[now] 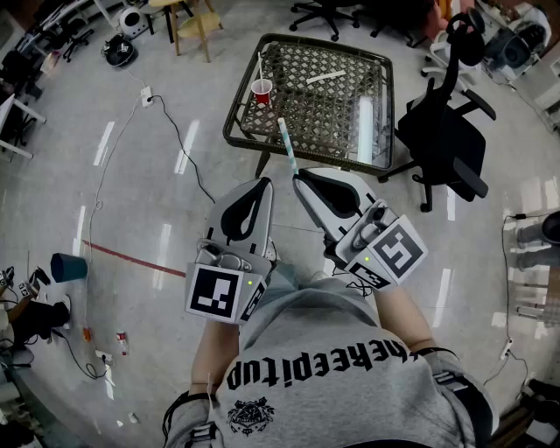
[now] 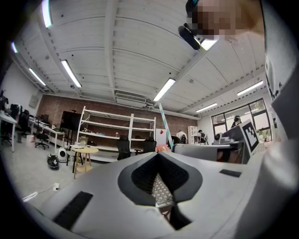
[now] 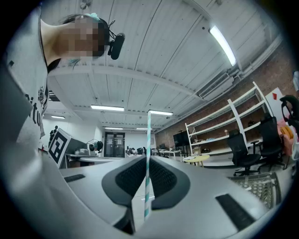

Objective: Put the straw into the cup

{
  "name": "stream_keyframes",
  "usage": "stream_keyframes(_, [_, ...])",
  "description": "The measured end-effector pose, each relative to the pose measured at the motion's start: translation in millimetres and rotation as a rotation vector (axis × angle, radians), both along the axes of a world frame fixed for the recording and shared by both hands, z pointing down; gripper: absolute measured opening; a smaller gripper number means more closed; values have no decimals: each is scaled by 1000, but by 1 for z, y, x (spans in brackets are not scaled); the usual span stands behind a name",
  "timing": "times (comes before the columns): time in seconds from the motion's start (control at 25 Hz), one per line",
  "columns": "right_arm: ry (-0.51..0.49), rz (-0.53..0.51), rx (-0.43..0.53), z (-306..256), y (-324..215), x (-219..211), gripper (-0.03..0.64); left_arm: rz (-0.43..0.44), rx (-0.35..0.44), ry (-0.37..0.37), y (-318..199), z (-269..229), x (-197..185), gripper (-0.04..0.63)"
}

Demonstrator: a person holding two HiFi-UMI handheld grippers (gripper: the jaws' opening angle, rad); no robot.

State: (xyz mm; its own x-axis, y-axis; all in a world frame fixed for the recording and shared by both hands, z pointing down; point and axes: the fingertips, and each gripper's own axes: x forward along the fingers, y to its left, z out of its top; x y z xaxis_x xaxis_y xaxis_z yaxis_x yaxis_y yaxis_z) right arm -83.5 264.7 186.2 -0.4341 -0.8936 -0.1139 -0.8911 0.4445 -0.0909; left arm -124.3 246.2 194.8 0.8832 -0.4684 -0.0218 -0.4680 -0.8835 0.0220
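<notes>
A red cup [image 1: 262, 90] stands on the near left part of the wicker-topped table [image 1: 378, 105], with a pale straw sticking up out of it. My right gripper [image 1: 297, 179] is shut on a teal-and-white striped straw [image 1: 286, 144], which points up toward the table's near edge. In the right gripper view the striped straw [image 3: 148, 154] stands upright between the shut jaws of the right gripper [image 3: 147, 161]. My left gripper [image 1: 265, 182] hangs beside it, shut and empty. In the left gripper view, the left gripper [image 2: 159, 155] has the striped straw [image 2: 165, 127] just beyond its tips. Both grippers are well short of the table.
A long white piece [image 1: 325, 77] lies on the far side of the tabletop. A black office chair [image 1: 442, 140] stands right of the table. A cable [image 1: 179, 140] runs over the floor at left, and a wooden stool [image 1: 194, 22] is behind.
</notes>
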Motion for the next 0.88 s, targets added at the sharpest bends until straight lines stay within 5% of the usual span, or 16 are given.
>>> stream_keyframes(0.88, [22, 27, -23, 7, -51, -21, 41, 27, 7, 15, -52, 5, -21, 44])
